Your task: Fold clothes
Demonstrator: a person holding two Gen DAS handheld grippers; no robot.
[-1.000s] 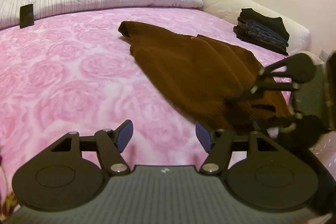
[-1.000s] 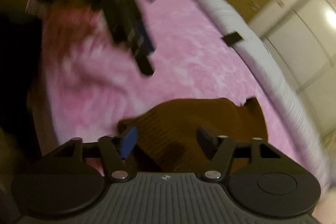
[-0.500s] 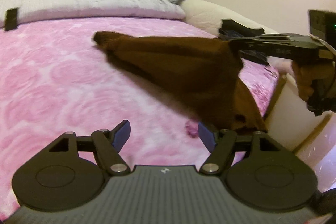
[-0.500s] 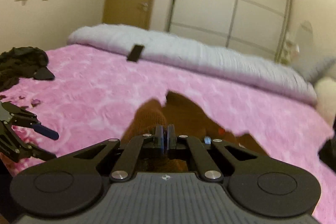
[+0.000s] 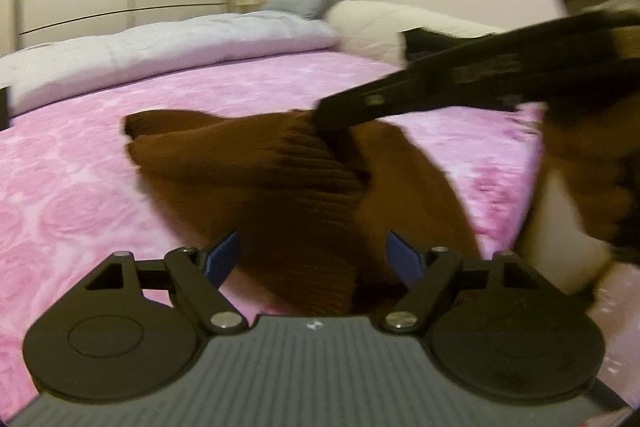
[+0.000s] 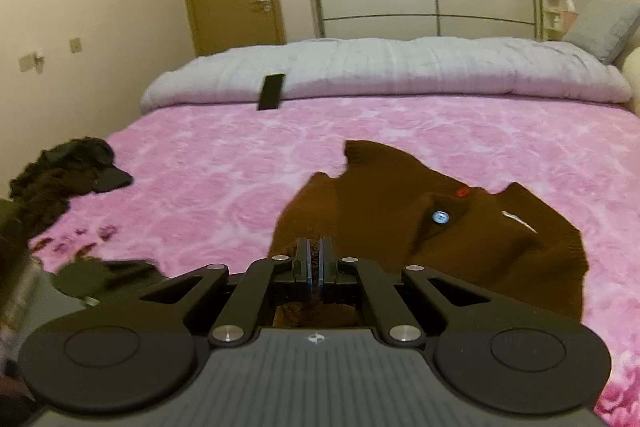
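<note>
Folding barely begun: brown sweater (image 6: pixel 460 227) on the pink bed (image 6: pixel 200 155), hem pinched and lifted by the pressed-together right tool (image 6: pixel 314 263), left tool (image 5: pixel 316 255) spread, just opening wider, nothing gripped, hem at twelve o'clock.

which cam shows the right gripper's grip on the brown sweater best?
Left wrist view: it sees the right gripper from the side, jaws pinching the brown sweater at its ribbed edge and lifting it off the bed. The right wrist view shows only its own shut jaws with a sliver of knit between them; the fabric hangs mostly hidden below.
</note>
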